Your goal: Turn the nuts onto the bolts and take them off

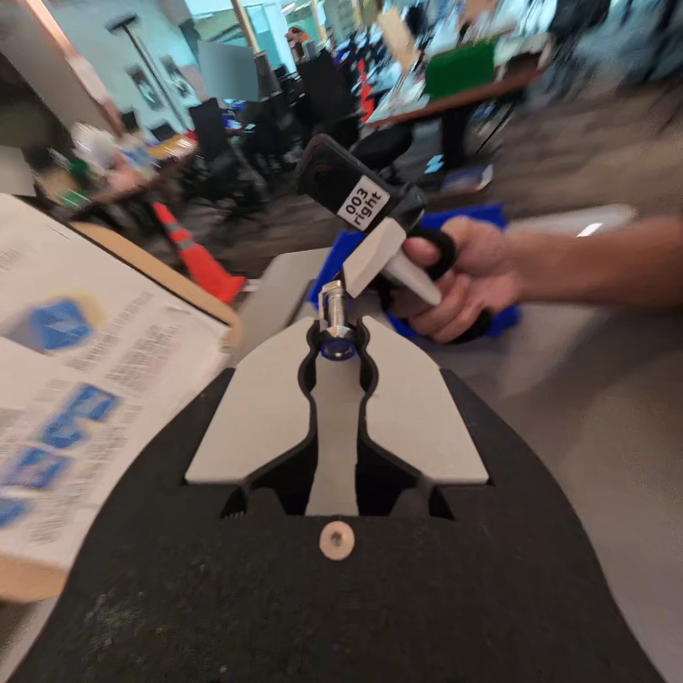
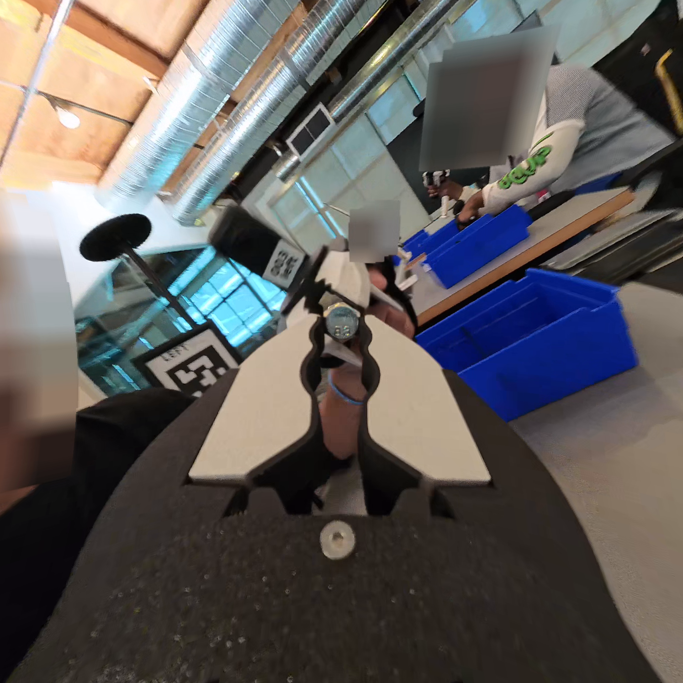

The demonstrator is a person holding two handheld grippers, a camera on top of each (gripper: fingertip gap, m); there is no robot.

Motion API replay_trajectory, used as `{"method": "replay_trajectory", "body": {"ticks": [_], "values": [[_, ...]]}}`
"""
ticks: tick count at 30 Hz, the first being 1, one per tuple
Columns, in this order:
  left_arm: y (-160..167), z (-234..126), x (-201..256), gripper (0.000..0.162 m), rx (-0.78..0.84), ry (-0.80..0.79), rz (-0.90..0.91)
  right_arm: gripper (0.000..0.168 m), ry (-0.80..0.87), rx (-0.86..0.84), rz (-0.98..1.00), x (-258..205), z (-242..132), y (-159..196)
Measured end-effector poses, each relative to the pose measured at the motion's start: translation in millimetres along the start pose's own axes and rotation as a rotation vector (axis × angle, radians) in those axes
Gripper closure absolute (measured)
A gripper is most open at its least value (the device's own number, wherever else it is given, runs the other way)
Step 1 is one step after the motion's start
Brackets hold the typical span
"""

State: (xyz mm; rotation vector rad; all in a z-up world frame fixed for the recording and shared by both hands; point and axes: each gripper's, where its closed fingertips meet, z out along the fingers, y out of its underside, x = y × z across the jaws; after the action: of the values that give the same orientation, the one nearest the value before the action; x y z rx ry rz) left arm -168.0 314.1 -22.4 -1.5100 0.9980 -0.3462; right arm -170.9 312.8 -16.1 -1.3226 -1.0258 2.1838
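So at this point both grippers were working on one bolt (image 1: 333, 309), held up in the air above the grey table (image 1: 554, 425). The left gripper (image 1: 336, 342) had its jaws closed down on the hex nut (image 1: 333, 330), pinching it right at the fingertips. From the nut, the threaded shank ran straight away along the left gripper's own pointing direction, ending at the bolt head on the far side.

The right gripper (image 2: 342, 327) was clamped on that bolt head (image 2: 342, 322), jaws narrowed to just the width of the head, nothing else in them. In the right wrist view you looked square down onto the stamped face of the head, so the bolt's long axis lined up with that gripper too. Basically the two tools faced each other nose to nose with the bolt as the shared axis.

That's the thing the next twist hangs on, I'd say: rolling either wrist about that line would spin the nut along the threads. Can't tell which direction from this alone. Past the bolt sat a blue bin (image 2: 536, 343).
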Motion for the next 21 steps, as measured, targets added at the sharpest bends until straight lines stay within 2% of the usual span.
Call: {"method": "replay_trajectory", "body": {"ticks": [2,3,5,6,9,11,12,13,14,15,17,19,21], "values": [[3.2,-5.0,-0.6,0.144,-0.086,-0.160,0.319,0.151,-0.029,0.001,0.072,-1.3,3.7,3.7],[5.4,-7.0,-1.5,0.144,-0.132,-0.212,0.414,0.151,-0.027,-0.001,0.078,-1.1,5.1,5.1],[6.0,-9.5,1.0,0.144,-0.154,-0.226,0.454,0.151,-0.030,-0.019,0.060,-2.5,6.6,7.7],[4.0,-9.9,5.7,0.133,-0.134,-0.185,0.415,0.151,-0.027,-0.024,0.055,-2.9,6.3,7.4],[-12.8,-13.9,14.1,0.101,-0.022,-0.038,0.153,0.151,-0.002,-0.027,-0.008,-6.1,3.8,3.4],[-22.7,-17.1,5.5,0.095,0.050,0.027,-0.120,0.151,0.005,-0.023,-0.075,-11.6,2.7,-0.1],[-26.0,-17.9,5.3,0.083,0.088,0.107,-0.254,0.151,0.004,-0.018,-0.116,-15.6,2.8,-2.0],[-27.4,-18.4,1.8,0.081,0.126,0.167,-0.401,0.151,0.005,-0.014,-0.158,-19.5,3.2,-3.8],[-22.4,-17.0,-5.5,0.091,0.132,0.202,-0.553,0.151,0.009,-0.008,-0.210,-23.2,3.6,-5.4],[-20.8,-16.5,-5.7,0.083,0.151,0.288,-0.659,0.151,0.024,-0.007,-0.262,-25.2,3.6,-6.3],[-19.1,-17.4,-3.4,0.086,0.194,0.465,-0.878,0.151,0.075,-0.012,-0.343,-24.5,2.9,-7.4],[-24.7,-22.8,-0.5,0.091,0.263,0.645,-1.032,0.151,0.110,-0.016,-0.383,-22.1,1.7,-8.4],[-24.1,-23.0,1.0,0.097,0.286,0.741,-1.121,0.151,0.113,-0.024,-0.382,-20.1,1.5,-7.7]]}}
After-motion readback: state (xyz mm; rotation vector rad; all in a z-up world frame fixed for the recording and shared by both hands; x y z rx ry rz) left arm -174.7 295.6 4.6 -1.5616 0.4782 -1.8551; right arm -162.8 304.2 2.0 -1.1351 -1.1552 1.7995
